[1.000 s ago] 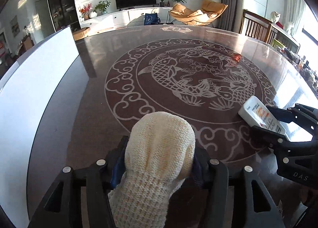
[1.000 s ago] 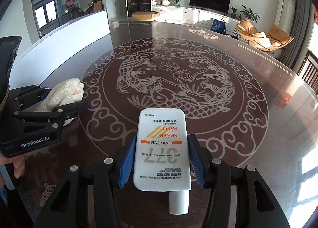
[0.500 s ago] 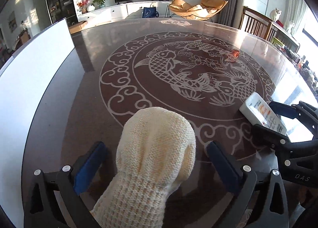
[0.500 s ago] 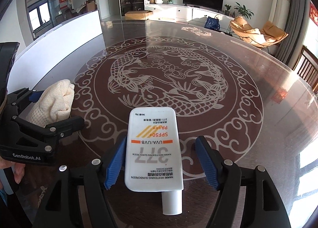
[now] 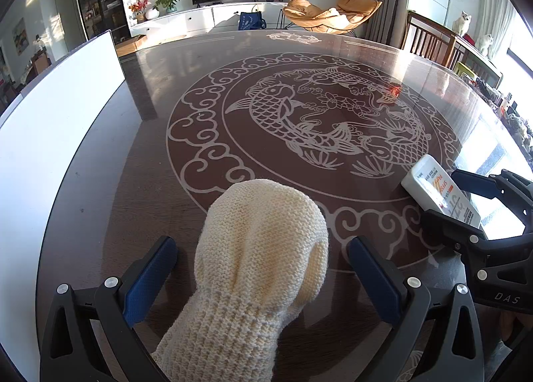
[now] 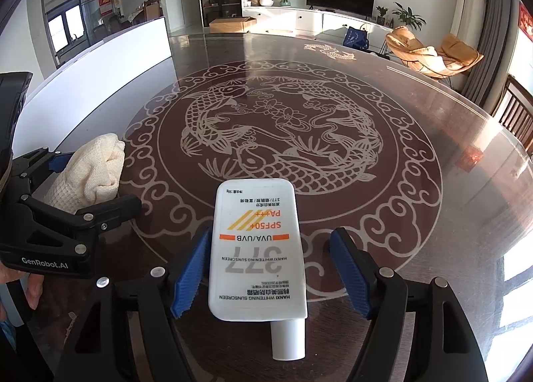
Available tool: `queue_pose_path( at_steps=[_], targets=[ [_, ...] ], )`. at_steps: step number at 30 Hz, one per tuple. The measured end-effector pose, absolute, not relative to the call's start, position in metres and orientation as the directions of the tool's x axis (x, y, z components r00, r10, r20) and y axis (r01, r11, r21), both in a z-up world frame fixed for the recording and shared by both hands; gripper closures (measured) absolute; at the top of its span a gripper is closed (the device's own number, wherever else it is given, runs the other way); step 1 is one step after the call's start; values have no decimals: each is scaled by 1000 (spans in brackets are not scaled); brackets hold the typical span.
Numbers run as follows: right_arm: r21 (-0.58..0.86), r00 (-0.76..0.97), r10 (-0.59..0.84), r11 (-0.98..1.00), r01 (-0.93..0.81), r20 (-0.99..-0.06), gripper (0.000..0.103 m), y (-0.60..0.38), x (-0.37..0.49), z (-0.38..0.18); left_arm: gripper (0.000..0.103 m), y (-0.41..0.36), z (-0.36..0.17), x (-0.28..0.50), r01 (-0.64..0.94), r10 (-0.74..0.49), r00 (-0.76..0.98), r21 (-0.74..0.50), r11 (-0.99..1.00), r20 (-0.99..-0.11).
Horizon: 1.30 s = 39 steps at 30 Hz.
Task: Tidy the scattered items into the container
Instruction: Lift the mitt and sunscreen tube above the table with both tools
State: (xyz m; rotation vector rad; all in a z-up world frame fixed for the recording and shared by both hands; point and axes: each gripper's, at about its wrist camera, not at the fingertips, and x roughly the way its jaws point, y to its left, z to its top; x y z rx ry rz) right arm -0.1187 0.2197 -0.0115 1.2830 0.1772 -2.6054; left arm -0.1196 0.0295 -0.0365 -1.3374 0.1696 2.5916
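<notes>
A cream knitted mitten (image 5: 266, 215) lies on the dark table between the wide-spread blue pads of my left gripper (image 5: 260, 242); neither pad touches it. A white sunscreen tube (image 6: 256, 248), cap toward the camera, lies flat between the fingers of my right gripper (image 6: 271, 235), whose jaws are opening. Its left pad sits close to the tube and its right pad stands clear. In the right wrist view the left gripper (image 6: 96, 182) and the mitten (image 6: 93, 172) show at the left. In the left wrist view the right gripper (image 5: 444, 195) and the tube (image 5: 436, 188) show at the right.
A tall white panel (image 5: 50, 148) runs along the table's left side; whether it is the container's wall I cannot tell. The glass-topped round table (image 6: 416, 148) carries a fish pattern. Wooden chairs (image 5: 429, 35) stand at the far right edge.
Both grippers were shut on their items a second ago. Their jaws have since spread apart, leaving the mitten and the tube lying on the table. Neither hand has shifted.
</notes>
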Motion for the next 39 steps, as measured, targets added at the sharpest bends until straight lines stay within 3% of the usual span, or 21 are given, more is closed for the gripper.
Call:
queue_pose_path(
  at_steps=[34, 39],
  targets=[
    [-6, -590, -154, -966, 260, -793, 28, 220, -119, -12, 0, 30, -37, -120, -245, 141, -561, 0, -970, -816],
    [3, -583, -165, -963, 268, -795, 24, 219, -117, -14, 0, 30, -36, -120, -244, 141, -561, 1, -970, -816]
  ],
)
